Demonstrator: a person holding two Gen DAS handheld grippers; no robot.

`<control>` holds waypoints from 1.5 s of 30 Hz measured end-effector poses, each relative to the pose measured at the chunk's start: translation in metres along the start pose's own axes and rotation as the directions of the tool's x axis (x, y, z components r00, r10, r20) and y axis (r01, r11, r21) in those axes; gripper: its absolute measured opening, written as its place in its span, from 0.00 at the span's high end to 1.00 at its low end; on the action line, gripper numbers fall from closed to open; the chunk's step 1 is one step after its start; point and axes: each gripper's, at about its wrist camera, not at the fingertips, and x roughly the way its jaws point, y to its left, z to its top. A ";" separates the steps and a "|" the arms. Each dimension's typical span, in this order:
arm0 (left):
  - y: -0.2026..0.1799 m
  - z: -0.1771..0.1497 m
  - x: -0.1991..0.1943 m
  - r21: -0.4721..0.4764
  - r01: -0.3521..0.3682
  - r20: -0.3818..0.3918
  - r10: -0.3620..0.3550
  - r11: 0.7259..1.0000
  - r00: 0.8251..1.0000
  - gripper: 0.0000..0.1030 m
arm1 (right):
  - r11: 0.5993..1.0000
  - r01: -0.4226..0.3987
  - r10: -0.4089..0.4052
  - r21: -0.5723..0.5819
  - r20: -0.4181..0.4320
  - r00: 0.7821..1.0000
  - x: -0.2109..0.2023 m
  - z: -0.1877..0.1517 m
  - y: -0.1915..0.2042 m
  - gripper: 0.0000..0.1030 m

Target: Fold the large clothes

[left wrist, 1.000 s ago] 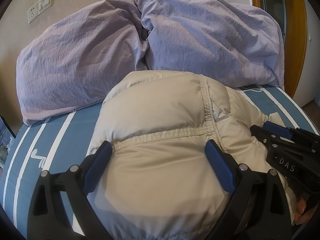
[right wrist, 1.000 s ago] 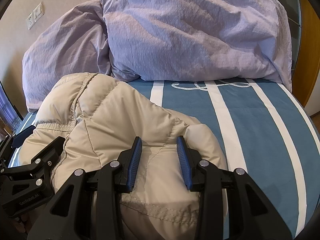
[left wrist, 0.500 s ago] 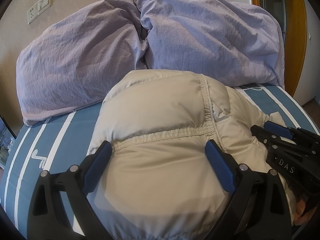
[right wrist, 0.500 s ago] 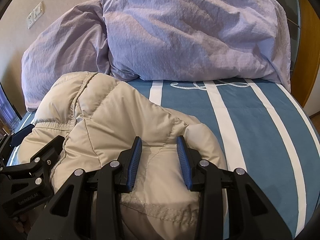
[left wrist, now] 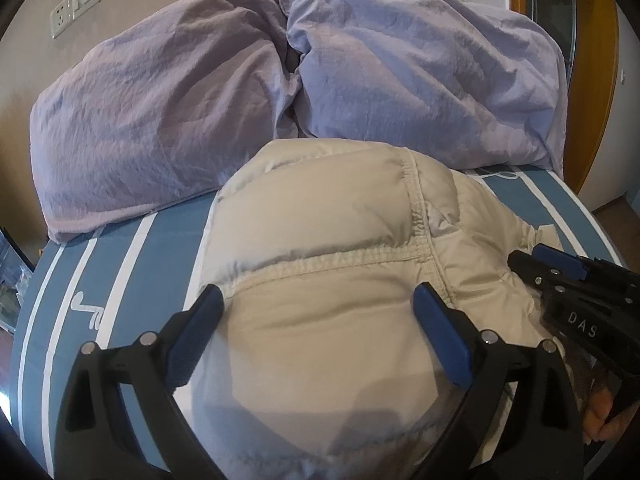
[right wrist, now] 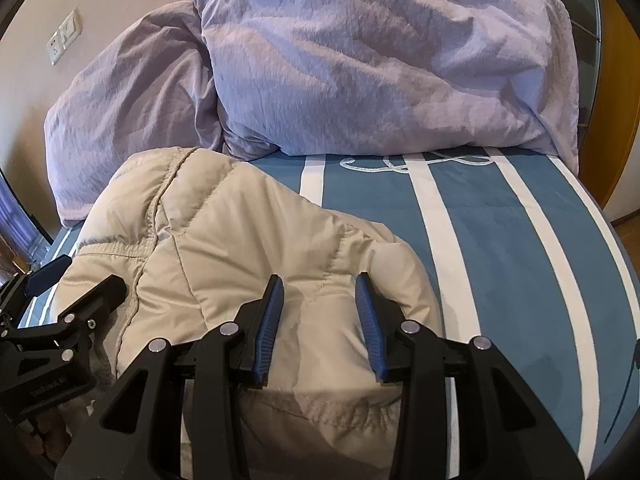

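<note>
Garment: a beige padded jacket point(left wrist: 332, 280) lies in a thick bundle on the striped blue bed cover point(right wrist: 500, 260), near the two lilac pillows point(right wrist: 360, 60) at the head of the bed.
Left gripper point(left wrist: 320, 320): its jaws are spread wide, and the bulging fold of the jacket sits between the blue pads point(left wrist: 438, 336). I cannot see the pads pressing into the cloth.
Right gripper point(right wrist: 320, 312): its jaws stand at a narrower gap over the rounded right end of the bundle. Cloth is between the pads, but they do not seem to squeeze it.
Hands: both grippers point down at the jacket, side by side, the left on the seamed part and the right on the sleeve-like end.
Step in hand: I judge that the jacket is already folded at least once, and the person now places or presses the bundle.
Progress: probably late, because the shape is compact.
Next move: it calls for either closing on a thick edge for one more fold, or lifting both grippers away without dragging the puffy cloth open again.
</note>
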 end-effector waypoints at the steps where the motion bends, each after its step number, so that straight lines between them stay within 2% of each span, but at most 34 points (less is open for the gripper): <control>1: 0.002 0.000 -0.002 -0.007 0.004 -0.004 -0.004 1.000 1.000 0.07 | 1.000 -0.003 0.003 -0.001 -0.005 1.000 0.000 0.005 -0.002 0.61; 4: 0.016 0.004 -0.008 -0.048 0.020 -0.012 -0.020 0.999 1.000 0.07 | 1.000 -0.014 0.014 0.015 -0.009 1.000 -0.007 0.016 -0.013 0.53; 6: 0.029 0.008 -0.009 -0.085 0.026 -0.021 -0.028 0.996 0.999 0.07 | 0.999 -0.021 0.022 0.037 -0.012 1.000 -0.013 0.018 -0.020 0.35; 8: 0.047 0.014 -0.008 -0.142 0.051 -0.043 -0.057 0.989 0.997 0.07 | 0.996 -0.019 0.021 0.083 -0.028 0.999 -0.015 0.026 -0.037 0.22; 11: 0.067 0.018 -0.004 -0.209 0.081 -0.075 -0.099 0.975 0.992 0.07 | 0.985 -0.064 0.075 0.161 -0.065 0.995 -0.010 0.033 -0.059 0.18; 13: 0.079 0.021 0.001 -0.251 0.104 -0.102 -0.133 0.962 0.986 0.07 | 0.965 -0.121 0.150 0.231 -0.111 0.982 0.002 0.037 -0.074 0.16; 16: 0.090 0.020 0.007 -0.299 0.139 -0.134 -0.185 0.944 0.973 0.07 | 0.910 -0.223 0.304 0.350 -0.194 0.933 0.033 0.043 -0.090 0.06; 19: 0.099 0.018 0.013 -0.347 0.171 -0.157 -0.237 0.922 0.959 0.07 | 0.856 -0.264 0.401 0.444 -0.249 0.882 0.063 0.047 -0.100 0.02; 23: 0.105 0.013 0.022 -0.387 0.215 -0.180 -0.303 0.897 0.936 0.07 | 0.786 -0.311 0.501 0.534 -0.257 0.826 0.093 0.049 -0.113 0.01; 26: 0.109 0.010 0.030 -0.425 0.248 -0.189 -0.353 0.871 0.916 0.07 | 0.758 -0.333 0.545 0.561 -0.262 0.797 0.104 0.044 -0.115 0.01; 31: 0.116 -0.003 0.047 -0.517 0.318 -0.185 -0.466 0.795 0.865 0.07 | 0.709 -0.375 0.619 0.598 -0.272 0.736 0.119 0.035 -0.105 0.01; 33: 0.118 -0.010 0.054 -0.560 0.348 -0.173 -0.517 0.752 0.839 0.07 | 0.695 -0.387 0.642 0.606 -0.282 0.713 0.129 0.033 -0.098 0.01; 34: 0.120 -0.015 0.060 -0.592 0.362 -0.166 -0.548 0.720 0.820 0.05 | 0.691 -0.388 0.649 0.609 -0.289 0.704 0.135 0.033 -0.094 0.01; 36: 0.123 -0.023 0.068 -0.634 0.381 -0.147 -0.589 0.672 0.794 0.05 | 0.680 -0.395 0.663 0.618 -0.288 0.691 0.142 0.032 -0.089 0.01; 42: 0.128 -0.031 0.085 -0.696 0.423 -0.107 -0.667 0.579 0.737 0.03 | 0.665 -0.414 0.684 0.621 -0.285 0.672 0.150 0.020 -0.069 0.01; 45: 0.128 -0.033 0.092 -0.730 0.427 -0.087 -0.692 0.534 0.716 0.02 | 0.658 -0.425 0.692 0.622 -0.276 0.667 0.161 0.026 -0.058 0.01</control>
